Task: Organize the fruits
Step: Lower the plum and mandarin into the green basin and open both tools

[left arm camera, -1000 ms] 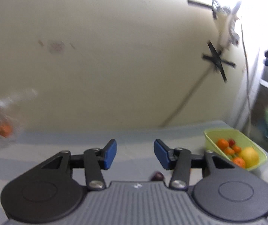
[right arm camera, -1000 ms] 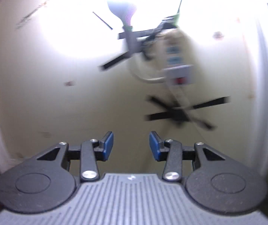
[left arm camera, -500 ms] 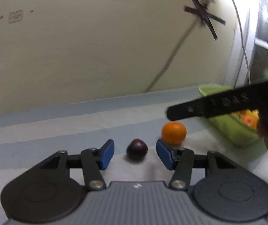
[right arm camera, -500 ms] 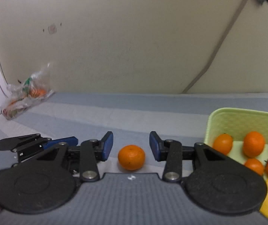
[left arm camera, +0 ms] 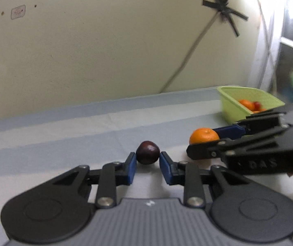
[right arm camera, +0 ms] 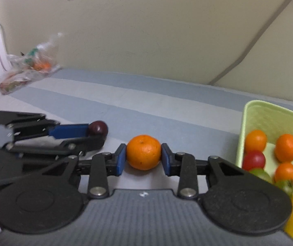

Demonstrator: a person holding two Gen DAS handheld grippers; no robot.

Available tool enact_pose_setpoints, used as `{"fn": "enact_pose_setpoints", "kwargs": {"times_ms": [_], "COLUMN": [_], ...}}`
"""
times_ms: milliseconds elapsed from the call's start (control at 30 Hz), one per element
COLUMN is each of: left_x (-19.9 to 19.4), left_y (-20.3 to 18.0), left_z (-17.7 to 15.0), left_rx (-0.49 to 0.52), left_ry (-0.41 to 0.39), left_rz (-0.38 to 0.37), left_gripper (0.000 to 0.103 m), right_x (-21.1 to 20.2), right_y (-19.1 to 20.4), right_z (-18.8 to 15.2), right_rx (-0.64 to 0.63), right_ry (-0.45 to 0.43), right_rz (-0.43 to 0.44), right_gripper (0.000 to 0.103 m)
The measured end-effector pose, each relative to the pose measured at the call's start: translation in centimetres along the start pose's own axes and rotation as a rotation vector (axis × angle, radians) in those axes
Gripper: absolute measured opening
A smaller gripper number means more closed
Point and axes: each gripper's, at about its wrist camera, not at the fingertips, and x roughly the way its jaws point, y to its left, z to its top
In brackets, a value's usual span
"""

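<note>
Both hand-held grippers just closed: left (left arm camera: 147,164) pinching dark plum (left arm camera: 147,152), right (right arm camera: 143,158) pinching mandarin (right arm camera: 143,152) at widest girth. I reckon light, soft-skinned; easy squeeze.

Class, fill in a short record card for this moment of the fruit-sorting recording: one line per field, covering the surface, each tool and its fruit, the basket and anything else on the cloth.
Surface: striped blue-grey cloth
Left tool: shut on dark plum
Right tool: pads against orange, both fruits on the cloth
Green basket: oranges, red fruits, a yellow fruit
Far left: plastic bag by the wall
</note>
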Motion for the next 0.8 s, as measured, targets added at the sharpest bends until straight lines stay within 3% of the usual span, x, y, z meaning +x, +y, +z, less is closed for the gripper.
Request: {"fn": "enact_pose_setpoints", "kwargs": {"times_ms": [200,333,467,800], "left_x": [-4.5,-6.0,-6.2,-3.9], "left_y": [-3.0,-5.3,-7.5,-11.6], "left_z": [-3.2,-4.0,-3.7,3.3], "left_rx": [0.069,0.088,0.114,0.081], "left_ry": [-0.018,-0.011,-0.002,-0.075], "left_rz": [-0.139,-0.236,-0.283,-0.332], "left_gripper": [0.026,0.026,0.026,0.027], "right_x": [-6.4,-10.1,-11.7,-14.5], "right_y": [1.0,1.1,0.6,-4.6], "right_z": [-5.5,-9.2,-11.1,-9.4], "right_rx": [-0.015,-0.020,0.011,0.118], "right_ry": [-0.138,-0.219,-0.250,-0.403], "right_rz": [0.027,-0.012,-0.057,-0.179], "right_gripper": [0.038,0.038,0.038,0.038]}}
